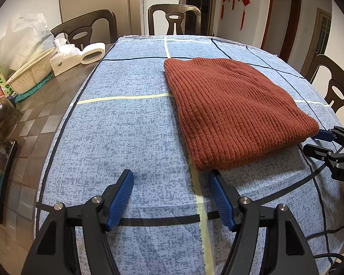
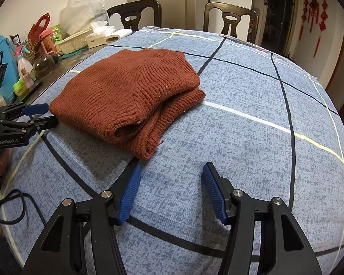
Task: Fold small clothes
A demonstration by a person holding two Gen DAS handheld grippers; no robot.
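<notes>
My left gripper (image 1: 172, 178) hangs low over the blue checked tablecloth (image 1: 126, 126), fingers spread wide, nothing between them. Its right finger tip (image 1: 214, 176) sits just beside the near corner of the rust-red knit sweater (image 1: 231, 110); I cannot tell whether it touches the fabric. My right gripper (image 2: 172, 171) is likewise spread apart and empty, standing above bare cloth just short of the sweater's near folded edge.

The sweater lies folded into a thick, roughly rectangular bundle on the tablecloth, with layered edges and a loose thread visible at its near corner in the right wrist view. It rests flat and is held by neither gripper.

In each wrist view the opposite gripper appears at the frame edge, close beside the bundle.

To the left of the cloth, on the bare table top: a cream woven basket (image 1: 31, 73), a tissue box (image 1: 65, 60), a white plastic bag (image 2: 83, 11). Dark wooden chairs (image 1: 174, 19) stand at the far side.
</notes>
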